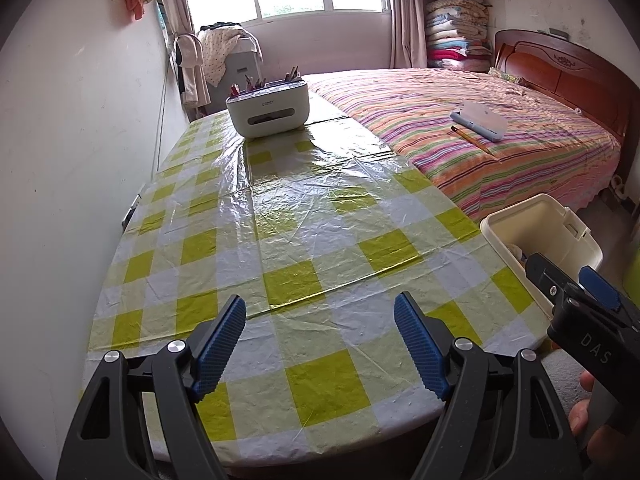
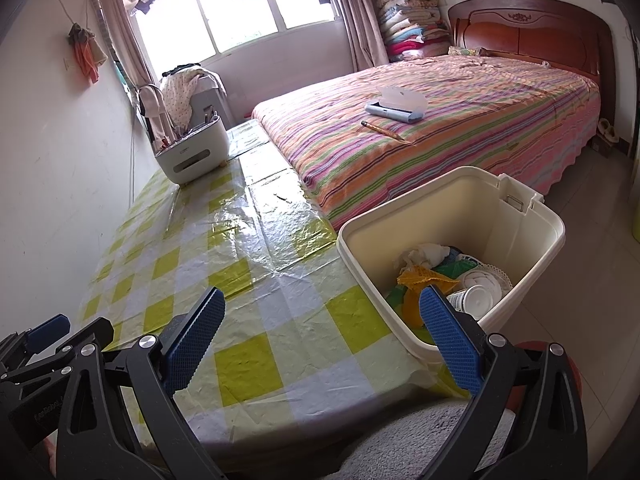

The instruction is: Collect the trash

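Observation:
A cream plastic bin stands beside the table's right edge; it also shows in the left wrist view. Inside it lie crumpled white tissue, a yellow wrapper, green scraps and white paper cups. My right gripper is open and empty, its right fingertip over the bin's near rim. My left gripper is open and empty above the near part of the table with the yellow-checked cloth. The right gripper's body appears at the right in the left wrist view.
A white desk organiser with pens stands at the table's far end. A bed with a striped cover lies to the right, with a pencil and a blue case on it. A wall runs along the left.

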Tool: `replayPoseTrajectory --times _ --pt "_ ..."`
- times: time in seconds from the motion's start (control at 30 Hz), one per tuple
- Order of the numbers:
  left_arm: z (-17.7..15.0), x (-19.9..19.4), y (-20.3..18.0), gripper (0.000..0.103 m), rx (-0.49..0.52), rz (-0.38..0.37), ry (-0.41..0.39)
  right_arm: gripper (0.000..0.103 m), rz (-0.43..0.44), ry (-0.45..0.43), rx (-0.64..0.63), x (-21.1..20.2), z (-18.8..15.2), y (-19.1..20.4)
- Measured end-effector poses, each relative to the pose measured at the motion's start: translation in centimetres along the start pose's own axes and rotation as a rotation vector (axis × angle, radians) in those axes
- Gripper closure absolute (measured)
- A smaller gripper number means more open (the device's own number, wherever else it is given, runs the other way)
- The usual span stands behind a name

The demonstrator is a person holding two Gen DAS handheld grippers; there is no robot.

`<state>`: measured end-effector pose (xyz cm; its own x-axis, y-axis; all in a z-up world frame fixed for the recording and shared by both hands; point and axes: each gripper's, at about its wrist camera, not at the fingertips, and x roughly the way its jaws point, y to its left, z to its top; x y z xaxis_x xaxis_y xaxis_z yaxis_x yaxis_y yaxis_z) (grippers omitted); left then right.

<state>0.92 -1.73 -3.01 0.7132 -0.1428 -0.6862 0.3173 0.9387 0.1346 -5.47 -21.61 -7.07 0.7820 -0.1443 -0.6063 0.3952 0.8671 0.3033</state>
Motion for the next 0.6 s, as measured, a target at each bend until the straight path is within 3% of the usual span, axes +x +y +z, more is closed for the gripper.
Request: replayPoseTrajectory --times 0.6 --pt "0.06 0.39 -0.14 0.028 0.014 0.016 0.017 0.007 0.002 0.006 0.002 0.09 -0.18 0.02"
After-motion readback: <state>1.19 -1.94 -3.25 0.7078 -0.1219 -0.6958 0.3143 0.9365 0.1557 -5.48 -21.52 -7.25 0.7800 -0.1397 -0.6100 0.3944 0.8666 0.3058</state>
